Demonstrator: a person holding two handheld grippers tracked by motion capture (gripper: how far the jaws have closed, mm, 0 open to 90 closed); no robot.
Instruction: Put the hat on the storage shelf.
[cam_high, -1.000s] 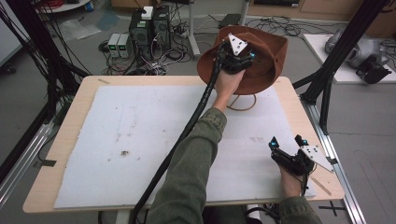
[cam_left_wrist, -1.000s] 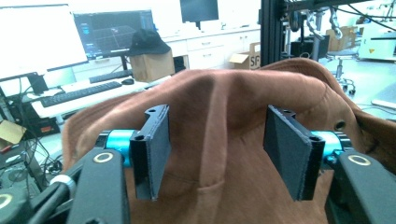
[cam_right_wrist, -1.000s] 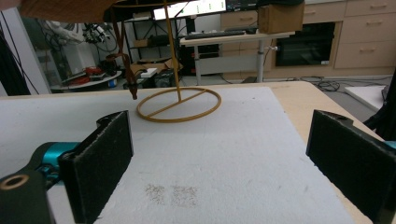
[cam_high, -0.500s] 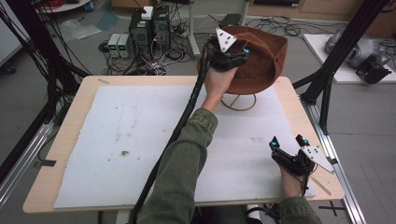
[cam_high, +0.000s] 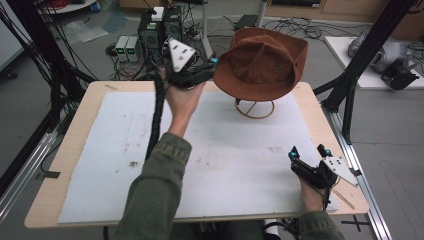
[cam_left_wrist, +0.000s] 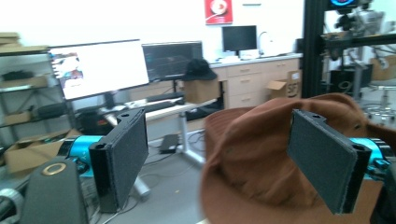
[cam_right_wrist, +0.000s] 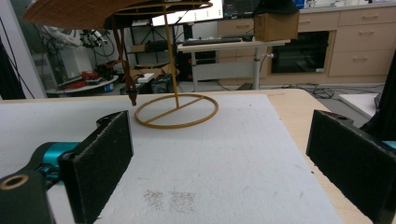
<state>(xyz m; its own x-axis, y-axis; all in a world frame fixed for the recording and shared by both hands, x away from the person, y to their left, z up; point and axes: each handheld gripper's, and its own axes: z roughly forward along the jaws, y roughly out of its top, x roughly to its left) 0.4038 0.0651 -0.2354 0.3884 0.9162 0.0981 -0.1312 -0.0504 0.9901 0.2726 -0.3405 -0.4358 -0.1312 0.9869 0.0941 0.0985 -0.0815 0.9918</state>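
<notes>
I am holding my left gripper (cam_high: 207, 67) raised in the upper middle of the high view, my green-sleeved forearm reaching up from the bottom edge, and its jaws have just been opening and are standing wide apart with nothing between the pads (cam_left_wrist: 123, 151). I am resting my right gripper (cam_high: 310, 152) low at the lower right of that view, its jaws also spread wide and gripping nothing.

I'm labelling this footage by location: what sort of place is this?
Most likely a robotics or research lab. Computer monitors stand on desks at the back, electronics boxes and tangled cables lie on the floor, and black frame struts surround the table where the brown hat sits.
</notes>
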